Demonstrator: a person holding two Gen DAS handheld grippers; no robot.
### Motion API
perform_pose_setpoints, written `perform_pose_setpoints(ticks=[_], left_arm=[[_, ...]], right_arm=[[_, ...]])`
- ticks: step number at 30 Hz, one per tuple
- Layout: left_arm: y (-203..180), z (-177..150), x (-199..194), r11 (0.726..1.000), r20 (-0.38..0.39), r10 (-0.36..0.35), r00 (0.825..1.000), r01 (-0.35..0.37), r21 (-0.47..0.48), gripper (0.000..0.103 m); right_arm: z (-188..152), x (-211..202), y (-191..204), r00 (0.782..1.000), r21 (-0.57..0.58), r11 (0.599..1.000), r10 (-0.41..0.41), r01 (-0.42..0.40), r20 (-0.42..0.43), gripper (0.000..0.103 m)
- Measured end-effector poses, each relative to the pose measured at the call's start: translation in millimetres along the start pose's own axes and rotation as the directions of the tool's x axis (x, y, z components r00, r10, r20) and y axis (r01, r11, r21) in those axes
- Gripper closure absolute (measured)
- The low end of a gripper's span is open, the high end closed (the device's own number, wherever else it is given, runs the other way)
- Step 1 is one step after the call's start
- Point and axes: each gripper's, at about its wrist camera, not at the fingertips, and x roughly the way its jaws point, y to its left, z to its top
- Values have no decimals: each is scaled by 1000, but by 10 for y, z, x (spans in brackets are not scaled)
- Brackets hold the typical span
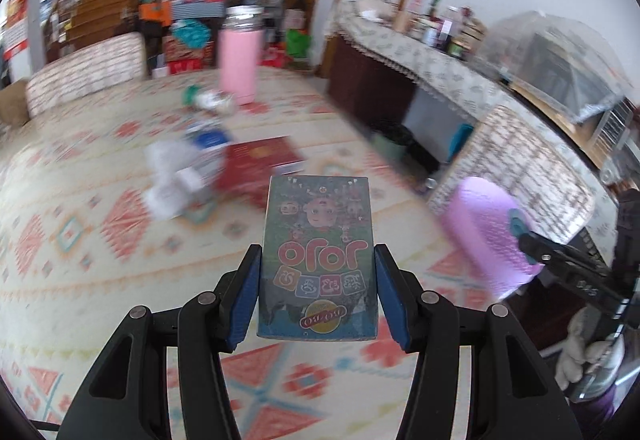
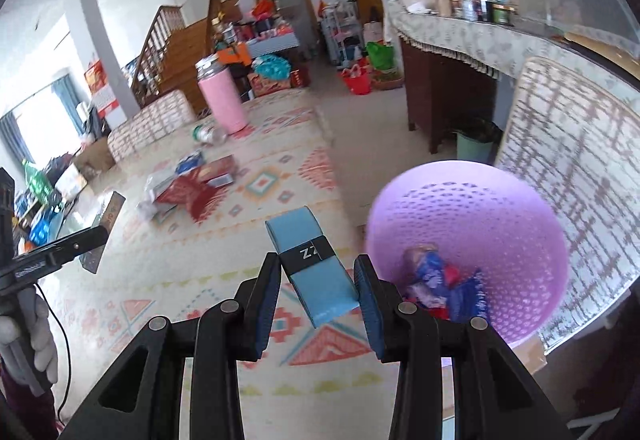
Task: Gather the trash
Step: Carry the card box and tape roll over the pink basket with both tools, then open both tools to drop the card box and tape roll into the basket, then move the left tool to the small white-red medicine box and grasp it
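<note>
Both tools are loaded: the left hand-held gripper (image 1: 316, 290) is clamped on a cartoon-printed box (image 1: 318, 260), its blue pads pressing the 2 long sides near the box's lower half, and the right hand-held gripper (image 2: 318, 294) is clamped on a light blue packet (image 2: 314, 264) with a dark band, which sits tilted between the pads, so the grip looks less square than the left one. The purple perforated basket (image 2: 468, 248) hangs just ahead and to the right of the right hand-held gripper, lifted clear of the patterned table (image 2: 280, 176), and already holds several red and blue wrappers (image 2: 444, 286). The step in hand seems to be dropping both pieces into that basket. To do it well, I would bring each load over the basket's mouth, well inside the rim, before opening, with the blue packet first since it is nearest. The tilted packet may swing or slip as the pads ease off, so release low. The left hand-held gripper must cross rightward, so keep the 2 tools from knocking together. More litter (image 2: 192, 188), red cartons and plastic wrappers, lies farther ahead of both tools, short of a pink flask (image 2: 222, 100).
</note>
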Motion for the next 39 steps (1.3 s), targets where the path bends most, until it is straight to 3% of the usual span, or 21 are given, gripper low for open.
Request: perform_pose_setpoints(ticks=[10,16,20,24,29,33,39], left_arm=[[-1346,422,600,971,-75,-171,982,181,157,49],[-1827,552,1031,950,-147,-255,956,276,146,49],[-1973,609,1192,947,-153,-271,950,292,134,49],[-1958,592,1146,947,-139,-267,954,287,147,33],[-1777,503,987,956,-113,-208,971,227,185,32],[-1421,459,866,972,-94,-152,984,166,164,32],[-598,459,702,996,-68,-34,997,39,75,32]], right_arm=[[54,-176,-843,995,111,989,-98,94,31,62],[57,-103,-1135,992,147,982,-125,121,16,62],[72,-7,-1239,990,150,979,-138,136,5,61],[76,71,-1278,990,163,977,-142,140,-2,54],[59,112,-1252,992,174,977,-127,126,-1,48],[43,111,-1126,994,161,981,-112,112,-7,47],[32,57,-861,996,128,988,-87,86,3,41]])
